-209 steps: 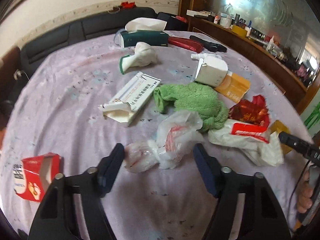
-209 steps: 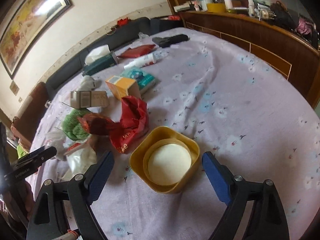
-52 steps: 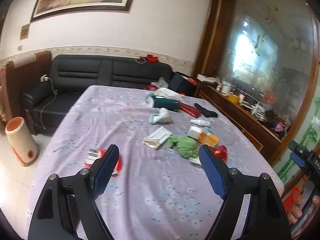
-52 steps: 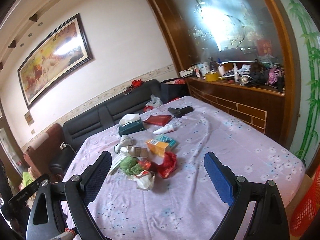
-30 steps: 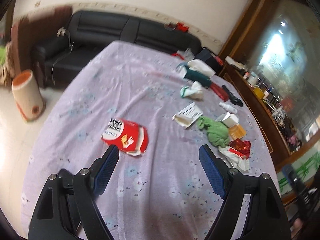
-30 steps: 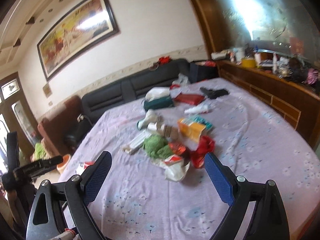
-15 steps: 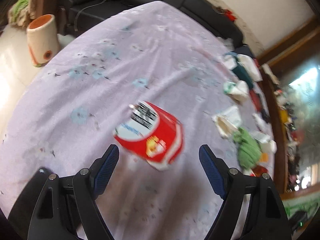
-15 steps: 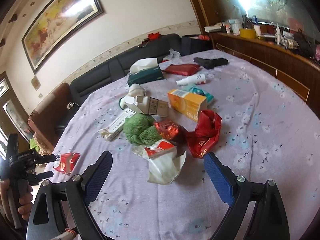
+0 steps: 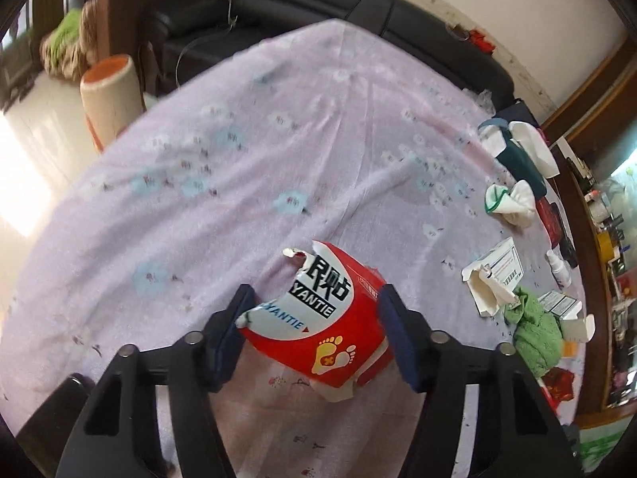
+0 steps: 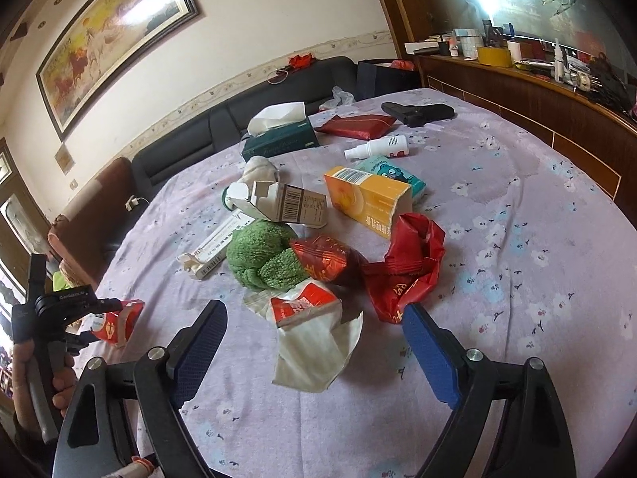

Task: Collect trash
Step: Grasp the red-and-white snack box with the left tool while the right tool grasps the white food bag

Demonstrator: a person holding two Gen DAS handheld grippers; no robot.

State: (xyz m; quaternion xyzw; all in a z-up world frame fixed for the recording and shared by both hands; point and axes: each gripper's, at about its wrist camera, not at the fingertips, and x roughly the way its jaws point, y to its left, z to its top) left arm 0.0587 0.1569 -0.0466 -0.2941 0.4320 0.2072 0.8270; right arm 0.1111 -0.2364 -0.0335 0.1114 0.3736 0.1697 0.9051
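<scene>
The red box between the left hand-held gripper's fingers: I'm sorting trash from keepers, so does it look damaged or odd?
Yes. The red box is torn open along its far edge, with ragged white cardboard showing, and its body looks crushed. The left hand-held gripper has just been closing around it.

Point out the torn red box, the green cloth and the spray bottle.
torn red box point(image 9: 318, 330), left wrist view, printed top face
green cloth point(image 10: 264, 257), right wrist view, bunched middle
spray bottle point(image 10: 380, 147), right wrist view, white body
</scene>
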